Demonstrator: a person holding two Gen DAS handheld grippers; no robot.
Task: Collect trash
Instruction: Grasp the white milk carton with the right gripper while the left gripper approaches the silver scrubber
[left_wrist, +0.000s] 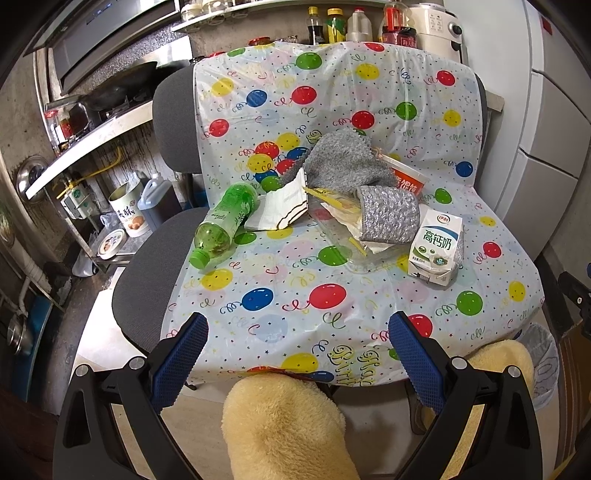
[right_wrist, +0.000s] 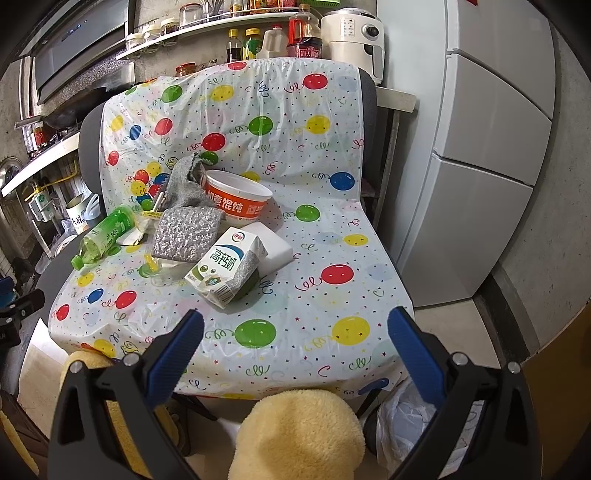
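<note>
The trash sits in a pile on a chair seat covered by a balloon sheet (right_wrist: 295, 332). Closest to the front edge is the milk carton (right_wrist: 225, 269), a small white and green box lying tipped on its side. In the right wrist view it lies just ahead of the right gripper (right_wrist: 295, 325) and a little to the left, with its long side pointing up and to the right, toward the orange and white bowl (right_wrist: 236, 201) behind it. In the left wrist view the same carton (left_wrist: 436, 247) is farther off and over to the right of the left gripper (left_wrist: 297, 332), so the right hand looks nearer to it. The green bottle (left_wrist: 221, 221) lies on its side at the left of the pile, cap toward the front, and it is nearer the left hand. Between them are a gray cloth (left_wrist: 347, 158), a shiny gray sponge (right_wrist: 184, 236) and some wrappers. Both grippers hang low in front of the seat, pointing at the pile, with their blue fingers wide apart and holding nothing. A bin with a plastic bag (right_wrist: 402, 417) waits on the floor, down by the right gripper.
</note>
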